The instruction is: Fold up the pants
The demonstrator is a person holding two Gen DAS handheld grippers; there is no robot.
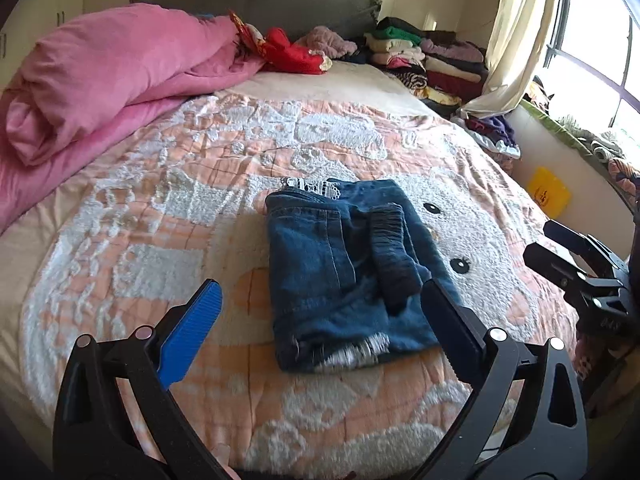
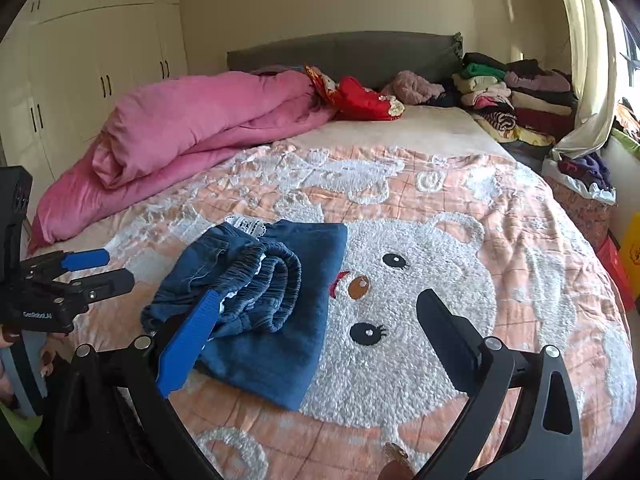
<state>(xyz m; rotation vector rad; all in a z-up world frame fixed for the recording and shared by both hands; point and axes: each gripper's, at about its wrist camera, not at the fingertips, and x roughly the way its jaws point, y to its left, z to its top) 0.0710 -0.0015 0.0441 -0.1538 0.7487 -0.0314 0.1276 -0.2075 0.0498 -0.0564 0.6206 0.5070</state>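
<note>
At the far left of the bed, a pink duvet point(image 1: 100, 80) was seen bundled along the edge, with white wardrobe doors point(image 2: 100, 60) behind it in the right wrist view. The left gripper point(image 1: 320, 304) was held above the peach bedspread point(image 1: 160, 208), its jaws spread wide with nothing caught between them; its blue pad point(image 1: 192, 332) stood left of the pants and its black finger point(image 1: 452, 332) overlapped their right edge in the picture, though whether cloth was touched could not be told. The blue denim pants point(image 1: 344, 272) were found lying folded into a compact rectangle near the middle of the bedspread, partly over the white teddy-bear face point(image 2: 400, 300), with the gathered elastic waistband point(image 2: 272, 288) resting on top and a lace trim at the far edge. The right gripper point(image 2: 320, 312) was likewise seen spread apart and gripping nothing, its blue pad just in front of the waistband. Farther right, a red cushion point(image 2: 360, 100) and a stack of folded clothes point(image 2: 512, 96) were placed by the grey headboard point(image 1: 260, 8), and a curtain point(image 1: 516, 40) was hung beside the window.
</note>
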